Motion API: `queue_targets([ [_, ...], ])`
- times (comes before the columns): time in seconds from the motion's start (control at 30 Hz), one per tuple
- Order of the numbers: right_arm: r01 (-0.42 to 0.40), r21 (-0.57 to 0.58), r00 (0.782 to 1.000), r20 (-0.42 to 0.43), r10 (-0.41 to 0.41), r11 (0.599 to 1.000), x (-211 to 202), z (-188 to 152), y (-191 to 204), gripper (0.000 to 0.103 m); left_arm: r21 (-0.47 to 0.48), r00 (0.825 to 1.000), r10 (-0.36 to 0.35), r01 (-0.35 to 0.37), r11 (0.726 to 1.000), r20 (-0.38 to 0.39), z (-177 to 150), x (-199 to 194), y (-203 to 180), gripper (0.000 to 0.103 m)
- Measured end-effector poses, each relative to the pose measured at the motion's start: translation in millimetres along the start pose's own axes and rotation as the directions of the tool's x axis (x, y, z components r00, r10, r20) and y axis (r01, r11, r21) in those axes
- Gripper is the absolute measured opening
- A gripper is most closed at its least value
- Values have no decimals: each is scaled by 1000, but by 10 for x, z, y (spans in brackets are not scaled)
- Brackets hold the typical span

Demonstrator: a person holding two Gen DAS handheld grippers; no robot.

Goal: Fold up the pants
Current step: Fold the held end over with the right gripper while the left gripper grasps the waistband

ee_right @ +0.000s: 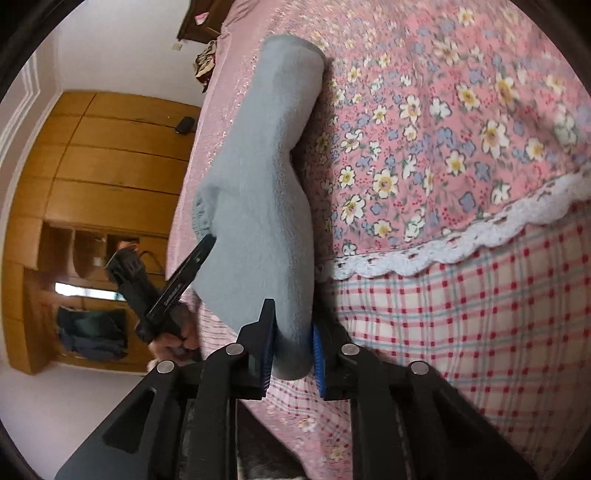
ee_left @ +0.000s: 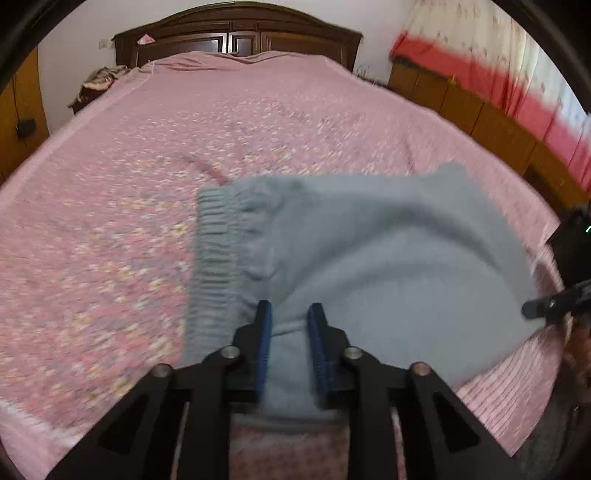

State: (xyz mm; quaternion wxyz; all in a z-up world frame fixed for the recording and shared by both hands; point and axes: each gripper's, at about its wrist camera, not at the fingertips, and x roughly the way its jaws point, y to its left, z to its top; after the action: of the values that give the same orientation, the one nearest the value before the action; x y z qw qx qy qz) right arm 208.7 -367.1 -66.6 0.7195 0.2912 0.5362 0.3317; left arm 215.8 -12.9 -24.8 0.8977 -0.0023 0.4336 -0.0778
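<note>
**A:** So what are the left tongs (ee_left: 289,325) doing here? The blue pads look narrow, with grey fabric running between them.

**B:** Yep, they're clamped on the grey pants (ee_left: 354,266). The fleece bunches up right between the pads and spreads out ahead of them. The ribbed waistband (ee_left: 218,254) sits off to the left of the fingers, standing up in a gathered strip.

**A:** And the right tongs (ee_right: 292,332)?

**B:** Same deal, pinching a fold of the same pants (ee_right: 258,192). From that wrist cam the cloth runs away from the jaws as a long grey roll, and it's draped over the edge of the bed (ee_right: 461,110). You can spot the left tongs (ee_right: 207,245) poking into the fabric from the side there, with the person's hand (ee_right: 177,338) wrapped round the handle.

**A:** So the pants are stretched between the two?

**B:** Held by both, low over the near side of the bed (ee_left: 147,184). The left view is pretty blurry, so whether the middle touches the cover is hard to say. The right tongs (ee_left: 532,308) show at that view's right edge, at the cloth's far side.

**A:** Anything else around?

**B:** Pink floral bedspread (ee_right: 443,147) with a white lace trim, checked sheet (ee_right: 480,314) under it, dark wooden headboard (ee_left: 236,33) at the far end, wooden cabinets (ee_right: 110,155) along the wall.
</note>
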Motion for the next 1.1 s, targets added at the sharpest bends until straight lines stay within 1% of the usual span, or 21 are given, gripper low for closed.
queue_targets([
  [0.1,55,-28,998,13,-54,998,9,-20,64,15,41,999,35,-35,999,3,-41,14,-108,17],
  [0.17,67,-8,998,22,-67,998,5,-16,87,15,35,1000,22,-23,999,6,-40,-36,-117,17],
  [0.23,93,25,995,41,-94,995,-24,-20,91,15,-14,999,-34,34,999,12,-49,-132,-58,20],
  [0.27,108,43,992,54,-110,993,-37,-30,87,15,-39,998,-68,68,997,19,-65,-185,-10,26],
  [0.3,116,65,991,64,-120,991,-66,-44,75,17,-72,992,-124,126,989,35,-90,-252,62,30],
  [0.33,115,82,990,72,-121,990,-89,-56,66,19,-89,987,-154,158,983,47,-101,-314,115,34],
  [0.43,162,59,980,106,-168,985,-177,-73,115,17,-125,966,-239,251,960,103,-195,-483,328,37],
  [0.47,181,45,976,117,-185,982,-208,-78,149,13,-123,964,-234,249,961,123,-215,-518,397,38],
  [0.53,210,48,969,120,-214,977,-238,-88,229,11,-125,974,-170,188,974,148,-239,-541,511,39],
  [0.57,261,21,958,120,-262,965,-248,-79,322,11,-124,974,-163,183,975,155,-276,-581,527,40],
  [0.6,304,-4,945,131,-301,953,-228,-47,458,10,-131,969,-182,205,970,168,-291,-595,590,41],
  [0.67,447,-95,890,144,-432,889,-190,-34,756,10,-158,953,-229,262,952,196,-260,-599,740,45],
  [0.7,490,-120,869,145,-473,863,-157,-12,867,10,-171,946,-245,283,944,210,-262,-608,795,47],
  [0.73,547,-150,836,144,-529,824,-123,15,993,10,-187,939,-259,304,934,228,-258,-617,875,51],
  [0.77,588,-169,809,140,-571,791,-93,42,1090,10,-198,936,-262,310,930,235,-257,-603,922,52],
  [0.83,675,-206,737,142,-660,709,-21,102,1313,10,-213,936,-267,316,924,231,-226,-557,1026,52],
  [0.87,697,-218,716,146,-683,683,36,159,1379,10,-209,937,-264,312,927,230,-221,-531,1075,52],
  [0.93,749,-261,655,159,-739,608,117,169,1600,10,-196,945,-232,278,940,230,-176,-525,1139,52],
  [0.97,769,-280,629,171,-758,575,205,169,1694,10,-197,950,-211,257,946,229,-168,-521,1160,52],
  [1.0,785,-294,606,182,-774,545,243,160,1790,10,-202,950,-208,256,945,234,-167,-516,1196,52],
  [1.1,811,-328,561,197,-804,485,415,200,2029,10,-252,943,-224,286,925,247,-234,-492,1319,52],
])
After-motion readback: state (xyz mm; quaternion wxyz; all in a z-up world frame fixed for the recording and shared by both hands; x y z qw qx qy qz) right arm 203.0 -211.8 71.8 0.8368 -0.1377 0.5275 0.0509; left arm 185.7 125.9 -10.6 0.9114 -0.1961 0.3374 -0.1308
